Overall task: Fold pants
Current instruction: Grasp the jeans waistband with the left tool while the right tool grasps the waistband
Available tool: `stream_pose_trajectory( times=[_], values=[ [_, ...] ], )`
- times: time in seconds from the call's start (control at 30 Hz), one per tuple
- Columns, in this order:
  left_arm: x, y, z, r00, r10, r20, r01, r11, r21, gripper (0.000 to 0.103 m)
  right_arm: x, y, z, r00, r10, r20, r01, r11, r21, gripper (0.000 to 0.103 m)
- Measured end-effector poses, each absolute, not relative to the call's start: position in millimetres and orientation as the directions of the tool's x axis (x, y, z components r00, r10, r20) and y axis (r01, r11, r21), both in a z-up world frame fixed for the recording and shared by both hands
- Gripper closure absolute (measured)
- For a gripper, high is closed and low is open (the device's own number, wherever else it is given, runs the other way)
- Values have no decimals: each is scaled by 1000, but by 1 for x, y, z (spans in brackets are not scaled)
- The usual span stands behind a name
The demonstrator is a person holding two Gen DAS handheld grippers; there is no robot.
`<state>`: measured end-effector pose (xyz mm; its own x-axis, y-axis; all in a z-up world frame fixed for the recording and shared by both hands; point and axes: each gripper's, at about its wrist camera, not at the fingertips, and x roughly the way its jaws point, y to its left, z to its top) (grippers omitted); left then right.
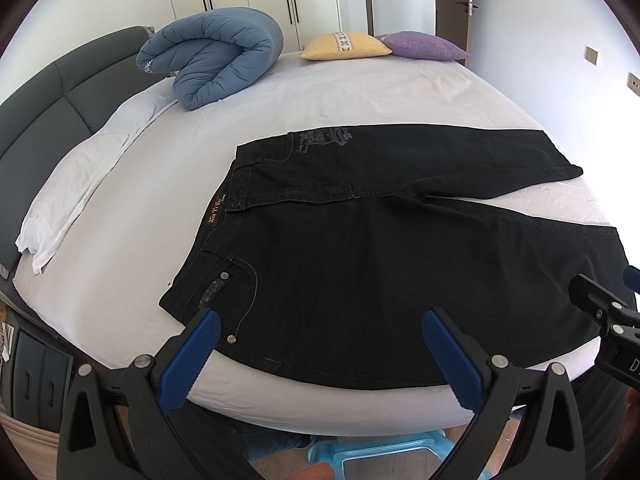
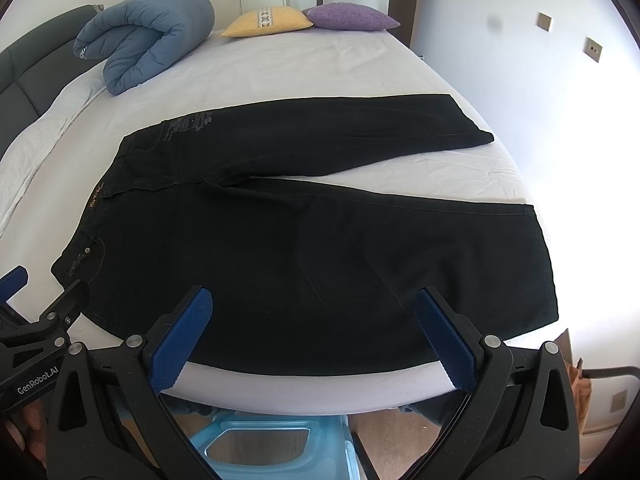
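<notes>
The bed (image 1: 320, 92) carries the black pants (image 1: 360, 248) spread flat near its front edge, waistband toward the headboard side and both legs running the other way, slightly parted. Over that front edge my left gripper (image 1: 322, 336) hangs with fingers wide apart and empty, by the pocket, and my right gripper (image 2: 314, 312) likewise, over the nearer leg.

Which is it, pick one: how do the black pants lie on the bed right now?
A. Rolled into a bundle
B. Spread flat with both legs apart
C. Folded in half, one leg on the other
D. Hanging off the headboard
B: the black pants lie flat on the bed, and bare sheet shows between the two legs.
</notes>
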<state>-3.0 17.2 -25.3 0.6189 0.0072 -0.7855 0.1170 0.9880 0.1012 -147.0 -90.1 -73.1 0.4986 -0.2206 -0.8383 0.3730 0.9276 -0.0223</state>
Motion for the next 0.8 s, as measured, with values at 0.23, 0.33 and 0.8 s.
stream_pose_trajectory(
  times=[0.23,0.33,0.8],
  values=[
    [22,29,-22,628,1,-778,123,987,101,0,-134,-93,-76,494,-211,-844,361,932,-22,0],
    [42,37,-25,589,-99,-802,193,981,20,0,-122,-97,-73,529,-159,-834,315,949,19,0],
    [164,90,-48,582,38,-812,-6,999,43,0,19,-170,-47,680,160,-716,18,972,234,0]
  ],
)
